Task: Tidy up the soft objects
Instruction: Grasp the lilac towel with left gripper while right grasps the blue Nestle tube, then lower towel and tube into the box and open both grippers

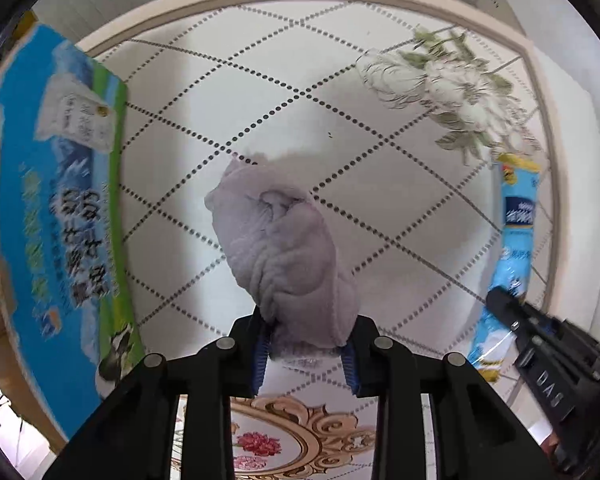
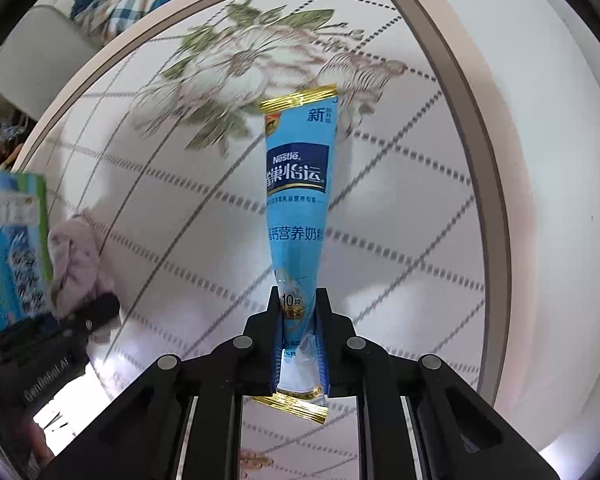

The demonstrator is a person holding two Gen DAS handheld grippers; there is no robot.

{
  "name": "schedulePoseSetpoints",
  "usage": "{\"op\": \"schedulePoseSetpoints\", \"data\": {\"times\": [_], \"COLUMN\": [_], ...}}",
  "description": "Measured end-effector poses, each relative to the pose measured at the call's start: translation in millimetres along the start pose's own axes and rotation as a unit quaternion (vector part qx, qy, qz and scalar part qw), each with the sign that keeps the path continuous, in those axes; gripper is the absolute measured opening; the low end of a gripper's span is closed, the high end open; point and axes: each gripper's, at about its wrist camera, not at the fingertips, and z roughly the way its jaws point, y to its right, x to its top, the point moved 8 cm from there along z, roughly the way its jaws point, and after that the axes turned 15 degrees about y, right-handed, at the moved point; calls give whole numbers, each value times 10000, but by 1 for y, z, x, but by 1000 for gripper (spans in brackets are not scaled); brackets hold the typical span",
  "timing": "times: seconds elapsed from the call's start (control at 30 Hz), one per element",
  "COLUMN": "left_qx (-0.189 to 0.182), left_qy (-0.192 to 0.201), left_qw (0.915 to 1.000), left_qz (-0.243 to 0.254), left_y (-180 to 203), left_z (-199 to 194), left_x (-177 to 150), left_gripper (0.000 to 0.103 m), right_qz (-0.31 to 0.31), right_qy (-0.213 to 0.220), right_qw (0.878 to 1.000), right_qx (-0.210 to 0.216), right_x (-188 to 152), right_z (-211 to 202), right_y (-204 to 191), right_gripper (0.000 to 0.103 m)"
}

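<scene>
Left wrist view, item one: left gripper (image 1: 306, 344), jaws pinched on a grey-lilac cloth (image 1: 286, 248). The cloth is bunched between the blue pads (image 1: 260, 354) at its near end and reaches forward from the fingertips, crumpled, over a white table (image 1: 380, 200) with dotted diamond lines and a pale raised rim. Whether its far end touches the table cannot be told.

Item two: blue and green carton (image 1: 60, 184), printed face up, on the left side of the table, near the cloth but apart from it.

Right wrist view, item three: right gripper (image 2: 299, 320), jaws clamped on a light blue Nestlé sachet (image 2: 298, 184). The sachet is gripped near its lower gold-edged seal, which shows behind the fingertips; the rest runs straight forward from the fingers, its other gold seal farthest out, over the flower print (image 2: 236, 68) on the table.

Item four: the same sachet appears at the right edge of the left wrist view, held by the right gripper, well apart from the cloth.
</scene>
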Motion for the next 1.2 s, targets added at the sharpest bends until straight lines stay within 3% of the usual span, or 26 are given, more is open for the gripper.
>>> {"op": "schedulePoseSetpoints", "data": {"times": [0.17,0.33,0.4,0.57,0.77,0.93,1.2], "left_qx": [-265,-555,-646,-670,-630,-787,-1244], "left_qy": [333,847,1071,1421,1456,1052,219], "left_qw": [9991,9948,9921,9875,9865,9899,9898], "left_qz": [82,97,77,-101,-400,-539,-665], "left_y": [7,-10,-28,-100,-185,-238,-259], "left_z": [-46,-109,-143,-197,-192,-166,-101], "left_x": [-14,-4,10,36,34,31,28], "left_gripper": [26,26,26,26,26,26,26], "right_qz": [52,-68,-158,-304,-562,-535,-585], "right_qy": [185,489,578,662,753,678,463], "right_qw": [9990,9946,9921,9840,9804,9826,9916], "right_qx": [405,914,1104,1628,1730,1647,1058], "right_x": [-25,-40,-38,-41,-54,-64,-67], "right_z": [-45,-100,-123,-156,-166,-158,-90], "right_y": [-15,-76,-89,-168,-261,-322,-366], "right_gripper": [14,14,14,14,14,14,14]}}
